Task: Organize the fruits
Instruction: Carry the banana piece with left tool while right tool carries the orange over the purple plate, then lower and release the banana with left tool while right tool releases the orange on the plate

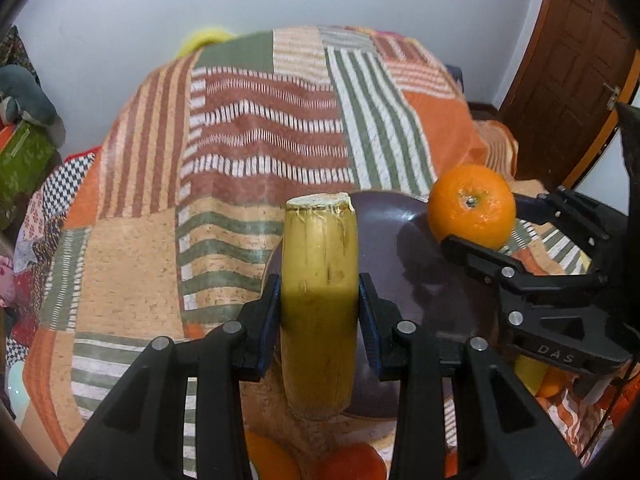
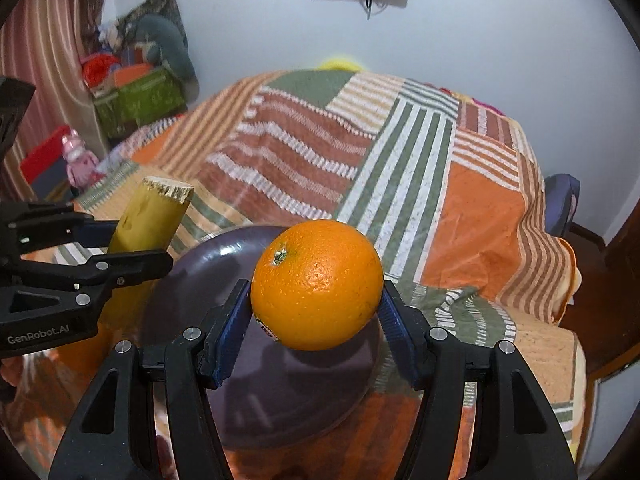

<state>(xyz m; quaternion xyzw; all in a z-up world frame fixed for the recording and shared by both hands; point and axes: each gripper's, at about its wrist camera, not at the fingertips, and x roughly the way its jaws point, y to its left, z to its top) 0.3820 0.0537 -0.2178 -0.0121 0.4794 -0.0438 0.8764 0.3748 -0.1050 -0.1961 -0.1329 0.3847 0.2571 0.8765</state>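
My left gripper (image 1: 319,292) is shut on a yellow banana piece (image 1: 320,280) with a cut top, held upright above the left rim of a dark purple plate (image 1: 400,240). My right gripper (image 2: 316,300) is shut on an orange (image 2: 316,284) and holds it over the same plate (image 2: 280,380). In the left wrist view the orange (image 1: 472,204) and the right gripper (image 1: 500,240) sit at the right, over the plate's far right rim. In the right wrist view the banana piece (image 2: 152,216) and the left gripper (image 2: 120,252) are at the left.
The plate lies on a bed with a striped patchwork blanket (image 1: 260,160). More orange fruits (image 1: 348,462) lie below my left gripper near the front edge. A green box (image 2: 140,100) with toys stands at the back left. A wooden door (image 1: 568,60) is at the right.
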